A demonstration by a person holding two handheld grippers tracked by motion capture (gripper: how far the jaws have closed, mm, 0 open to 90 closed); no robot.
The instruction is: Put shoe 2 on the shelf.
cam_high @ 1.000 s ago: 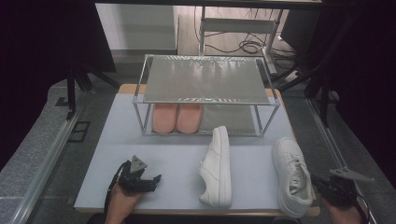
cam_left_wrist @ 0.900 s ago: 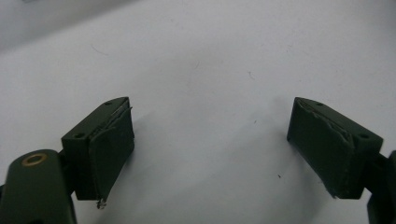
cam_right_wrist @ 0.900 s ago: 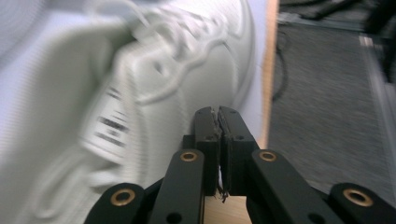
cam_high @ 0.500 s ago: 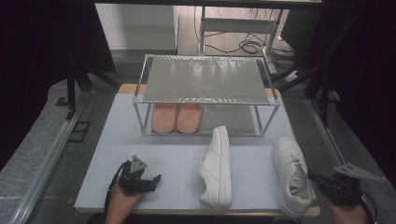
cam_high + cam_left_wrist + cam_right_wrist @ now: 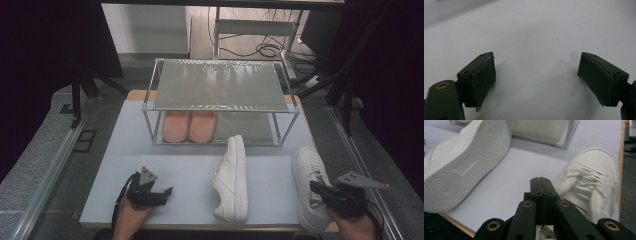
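The left hand-held gripper (image 5: 167, 191) is rested on the counter (image 5: 190, 165) with its jaws spread wide and nothing between them, well apart from the sneaker lying on its side (image 5: 232, 180). At the right edge, the upright sneaker (image 5: 310, 187) is overlapped by the right hand-held gripper (image 5: 541, 181), whose jaws are pressed fully together on nothing. If this shoe is approached without the jaws being opened, it could be nudged off the counter's near edge instead of being grasped.

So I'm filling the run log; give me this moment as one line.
left gripper: open, empty | right gripper: shut, empty, beside upright shoe | other shoe: on its side
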